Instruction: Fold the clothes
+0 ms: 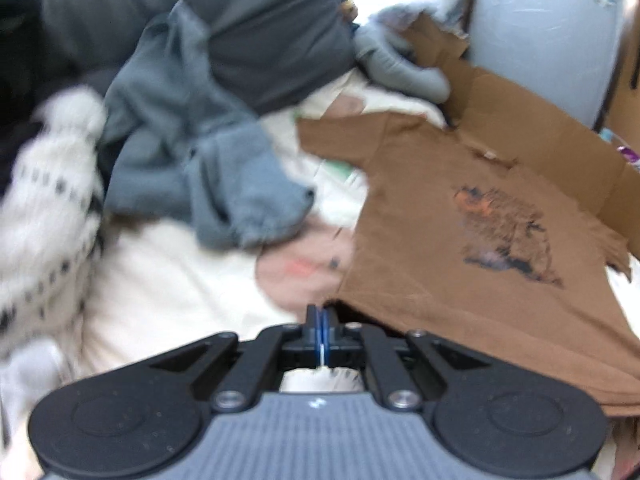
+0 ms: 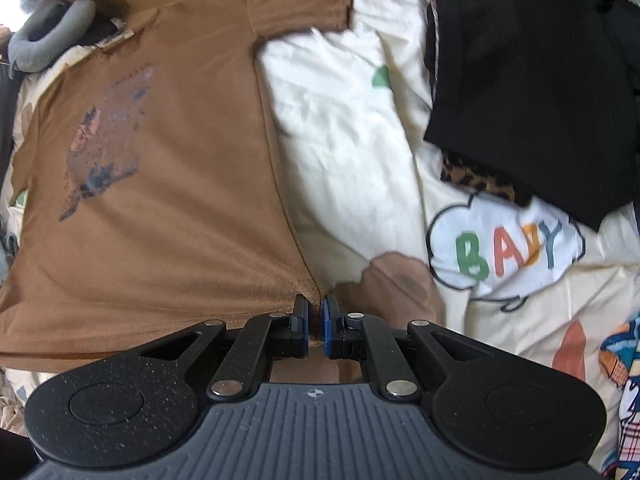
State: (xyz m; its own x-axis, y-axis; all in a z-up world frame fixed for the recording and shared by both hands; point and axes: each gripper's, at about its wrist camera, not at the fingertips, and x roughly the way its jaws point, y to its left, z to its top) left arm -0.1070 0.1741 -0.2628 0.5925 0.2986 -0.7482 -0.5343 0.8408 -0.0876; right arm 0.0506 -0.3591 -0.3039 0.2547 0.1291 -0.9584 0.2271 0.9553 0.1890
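Your brown cotton T-shirt [image 2: 152, 208] with a faded dark picture on its chest lies spread out flat on the bed, front side up. One short sleeve sticks out to the side. The cloth puckers into small folds where your right claw [image 2: 315, 316] pinches it.

Your right claw is clenched on the bottom corner of the brown T-shirt, right at the hem and side seam. The cloth sits squeezed between the two blue pads. Your left claw [image 1: 322, 326] is clenched tight too, its blue pads pressed together. It sits just beside the other bottom corner of the shirt [image 1: 460, 248]. You cannot tell if any brown cloth is caught in it.

The shirt rests on a cream bed sheet [image 2: 348, 128] with cartoon prints and a white cloud that says BABY [image 2: 508, 244]. A black ribbed garment [image 2: 528, 80] lies to the side of the shirt, well apart from it. A crumpled blue-grey garment [image 1: 192, 152] is heaped near the sleeve. A white fuzzy knit with dark dots [image 1: 52, 200] lies past that, at the edge of the left wrist view. A torn brown cardboard sheet [image 1: 532, 120] lies just beside the collar, and a grey neck pillow [image 1: 404, 68] rests near it.
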